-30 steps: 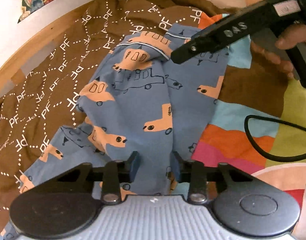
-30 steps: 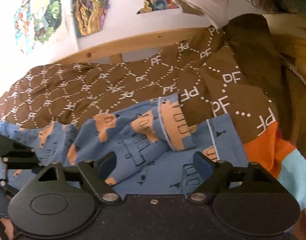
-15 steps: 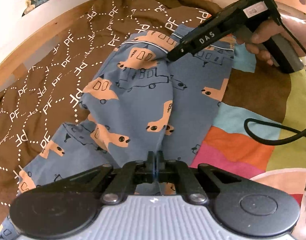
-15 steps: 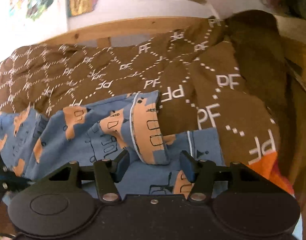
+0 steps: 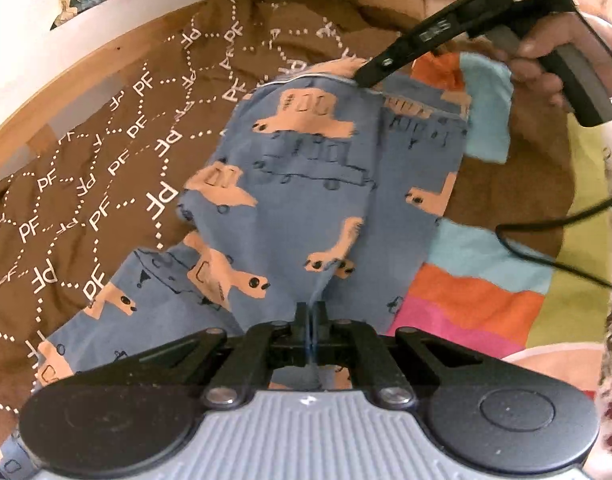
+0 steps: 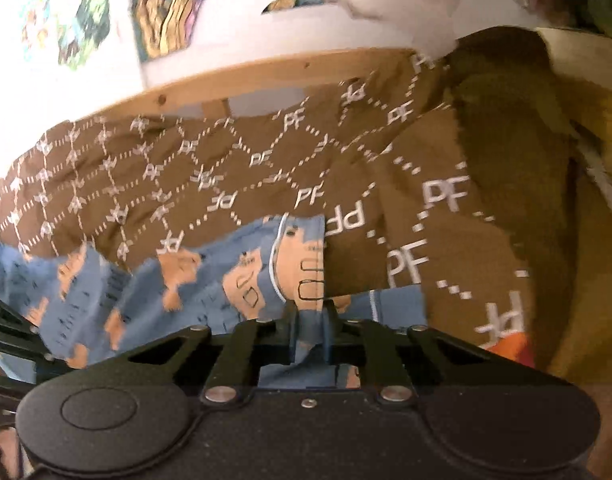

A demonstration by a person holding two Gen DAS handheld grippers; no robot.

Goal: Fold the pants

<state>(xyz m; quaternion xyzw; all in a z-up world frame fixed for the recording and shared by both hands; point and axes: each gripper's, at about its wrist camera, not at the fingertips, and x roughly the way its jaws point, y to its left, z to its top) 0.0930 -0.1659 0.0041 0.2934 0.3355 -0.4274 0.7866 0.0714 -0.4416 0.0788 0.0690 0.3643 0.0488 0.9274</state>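
Both grippers gripped the blue pants, which lay on the brown blanket: the left gripper clenched a near fold, while the right gripper, jaws just closing, pinched the far waistband.

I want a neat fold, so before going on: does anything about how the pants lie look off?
Yes. The blue pants lie crumpled and twisted on the brown blanket, not flat. The left gripper pinches a raised ridge mid-fabric; the right gripper, jaws just closing, bunches the piped edge.
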